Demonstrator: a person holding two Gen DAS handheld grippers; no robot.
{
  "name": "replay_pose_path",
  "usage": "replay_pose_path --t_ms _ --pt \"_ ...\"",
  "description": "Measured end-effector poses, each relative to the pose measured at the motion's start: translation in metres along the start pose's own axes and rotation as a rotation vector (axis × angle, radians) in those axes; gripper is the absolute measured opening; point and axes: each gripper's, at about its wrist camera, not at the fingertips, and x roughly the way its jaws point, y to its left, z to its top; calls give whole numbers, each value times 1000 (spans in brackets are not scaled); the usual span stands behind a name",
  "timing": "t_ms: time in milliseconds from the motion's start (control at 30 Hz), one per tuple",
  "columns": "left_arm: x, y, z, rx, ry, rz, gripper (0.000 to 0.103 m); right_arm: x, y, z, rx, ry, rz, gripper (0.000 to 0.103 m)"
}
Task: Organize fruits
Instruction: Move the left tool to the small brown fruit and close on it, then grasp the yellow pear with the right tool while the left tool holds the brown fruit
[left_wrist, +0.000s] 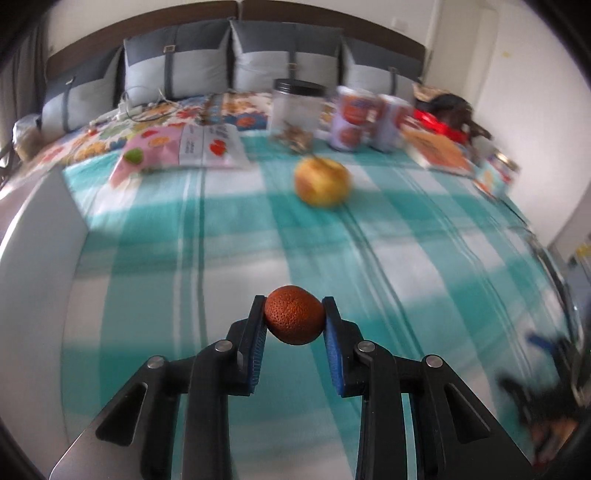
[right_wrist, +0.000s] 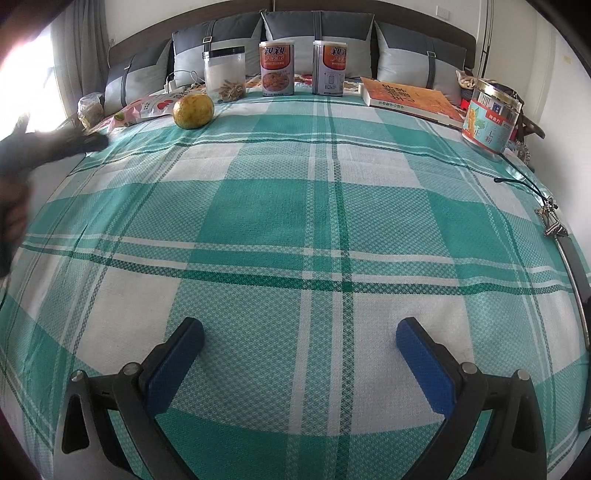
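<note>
In the left wrist view my left gripper (left_wrist: 294, 317) is shut on a small dark-orange tangerine (left_wrist: 294, 314). Both blue pads press its sides, and it hangs above the teal checked cloth (left_wrist: 229, 266). A larger yellow-orange fruit (left_wrist: 322, 181) lies on the cloth farther back; the right wrist view shows the same fruit (right_wrist: 193, 110) at the far left. My right gripper (right_wrist: 300, 339) stands open over the cloth (right_wrist: 295, 206) with nothing between its fingers. A blurred dark shape at the left edge of the right wrist view is the left gripper's body (right_wrist: 55, 146).
Behind the fruit stand a clear jar with a black lid (right_wrist: 225, 74), two printed cans (right_wrist: 277, 68), an orange book (right_wrist: 410, 98) and a labelled jar (right_wrist: 493, 116). A snack bag (left_wrist: 177, 149) lies at the back left. Keys on a cord (right_wrist: 550, 218) lie at the right edge. Grey pillows line the headboard.
</note>
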Motion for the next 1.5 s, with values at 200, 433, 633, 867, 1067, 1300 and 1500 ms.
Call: replay_pose_path --t_ms 200,433,633,867,1067,1300,1500 --pt "-38 -13 -71 -8 48 8 30 0 0 0 0 0 1 103" --pt "-26 -11 -103 -8 31 130 36 0 0 0 1 -1 1 103" --pt "-17 0 -109 -48 37 233 88 0 0 0 1 -1 1 103" --pt "-15 4 -111 -66 44 239 95 0 0 0 1 -1 1 103" --pt "-15 6 -110 -67 45 241 97 1 1 0 1 -2 1 103" --pt "-14 6 -110 -68 45 240 97 0 0 0 1 -2 1 103" --pt "-14 6 -110 -68 45 240 97 -1 0 0 2 -1 2 103"
